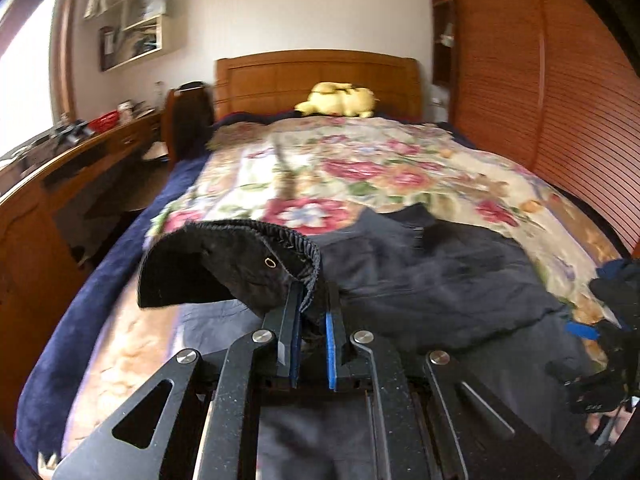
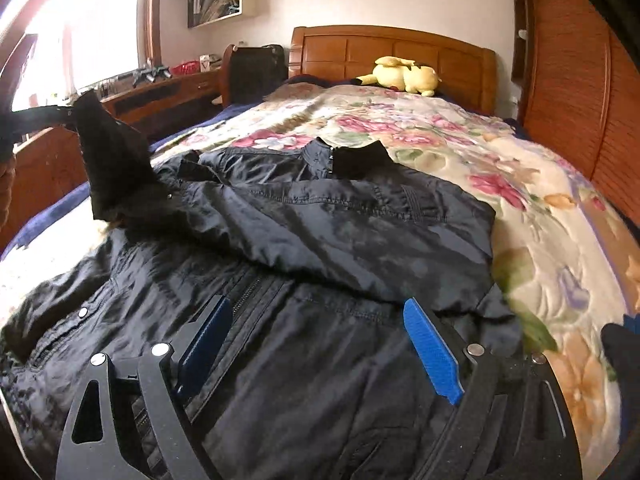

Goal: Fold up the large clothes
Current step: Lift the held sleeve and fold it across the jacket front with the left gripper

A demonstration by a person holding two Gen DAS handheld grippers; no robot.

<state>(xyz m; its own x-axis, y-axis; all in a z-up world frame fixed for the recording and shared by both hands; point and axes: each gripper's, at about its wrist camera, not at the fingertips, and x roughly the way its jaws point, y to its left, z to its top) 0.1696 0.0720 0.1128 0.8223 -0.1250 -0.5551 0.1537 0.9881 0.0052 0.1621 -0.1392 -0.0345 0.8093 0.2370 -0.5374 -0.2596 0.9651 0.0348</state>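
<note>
A black jacket (image 2: pixel 340 240) lies on the floral bedspread (image 2: pixel 460 140), collar toward the headboard, its right sleeve folded across the chest. My left gripper (image 1: pixel 313 300) is shut on the jacket's left sleeve cuff (image 1: pixel 224 264) and holds it raised above the bed; in the right wrist view this lifted sleeve (image 2: pixel 108 160) hangs at the left. My right gripper (image 2: pixel 320 320) is open and empty, hovering just over the jacket's lower front near the zipper. The jacket (image 1: pixel 440 280) also shows in the left wrist view.
A yellow plush toy (image 2: pixel 404 74) lies by the wooden headboard (image 2: pixel 392 48). A wooden desk (image 1: pixel 60 168) with clutter runs along the left under the window. A slatted wooden wardrobe (image 1: pixel 560 100) stands on the right. A dark chair (image 2: pixel 252 68) sits beside the bed.
</note>
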